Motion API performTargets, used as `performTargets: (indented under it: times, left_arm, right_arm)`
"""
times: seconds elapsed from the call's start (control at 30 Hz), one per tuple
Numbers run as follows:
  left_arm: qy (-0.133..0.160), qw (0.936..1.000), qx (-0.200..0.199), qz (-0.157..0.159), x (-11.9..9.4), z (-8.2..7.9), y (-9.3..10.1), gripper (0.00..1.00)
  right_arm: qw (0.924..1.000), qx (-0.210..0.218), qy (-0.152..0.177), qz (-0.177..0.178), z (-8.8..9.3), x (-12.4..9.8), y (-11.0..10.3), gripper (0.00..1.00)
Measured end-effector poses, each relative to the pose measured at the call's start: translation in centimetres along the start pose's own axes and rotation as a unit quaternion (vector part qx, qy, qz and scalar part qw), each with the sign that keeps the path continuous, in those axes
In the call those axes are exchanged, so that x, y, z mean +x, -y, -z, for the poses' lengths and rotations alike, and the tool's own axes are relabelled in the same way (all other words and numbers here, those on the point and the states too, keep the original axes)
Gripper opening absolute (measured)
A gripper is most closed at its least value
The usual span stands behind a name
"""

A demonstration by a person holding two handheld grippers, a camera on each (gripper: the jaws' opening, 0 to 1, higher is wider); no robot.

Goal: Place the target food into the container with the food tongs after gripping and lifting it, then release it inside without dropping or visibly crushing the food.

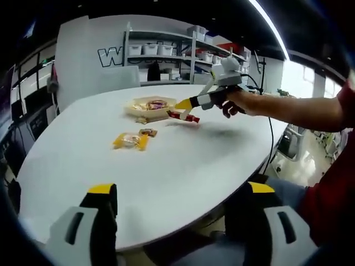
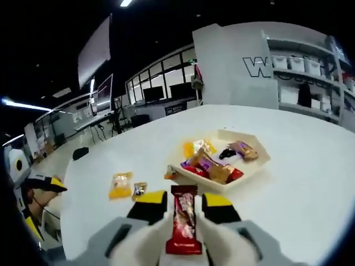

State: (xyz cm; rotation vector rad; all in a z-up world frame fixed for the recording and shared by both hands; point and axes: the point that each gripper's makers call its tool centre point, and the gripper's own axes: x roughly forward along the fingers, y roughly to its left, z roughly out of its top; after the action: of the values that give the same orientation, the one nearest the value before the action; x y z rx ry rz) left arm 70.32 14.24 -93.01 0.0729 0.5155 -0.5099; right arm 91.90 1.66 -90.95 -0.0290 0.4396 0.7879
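Red snack packet (image 2: 183, 220) pinched between right gripper (image 2: 183, 206) jaws, near the tray (image 2: 256, 166); left gripper (image 1: 180, 200) jaws spread.

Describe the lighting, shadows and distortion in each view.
Left gripper view: fisheye bends the table edge and the ceiling strip light; a soft shadow lies on the table under the right gripper and its red packet; the window at right is blown out. Right gripper view: dim ceiling, bright table, tray contents slightly soft, red packet sharp between the jaws.
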Motion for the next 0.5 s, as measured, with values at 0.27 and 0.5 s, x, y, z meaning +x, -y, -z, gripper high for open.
performTargets:
  times: [0.27,0.5]
  left_arm:
    - [0.002,1.0,0.003,-0.003,-0.2,-0.2,-0.1,0.93]
    - [0.005,1.0,0.003,-0.006,-0.2,-0.3,-0.1,0.93]
  right_arm:
    - [1.0,-0.009,0.002,-0.003,-2.1,-0.4,0.6,0.19]
    - [0.9994,-0.033,0.007,0.0,-4.5,-0.5,0.8,0.19]
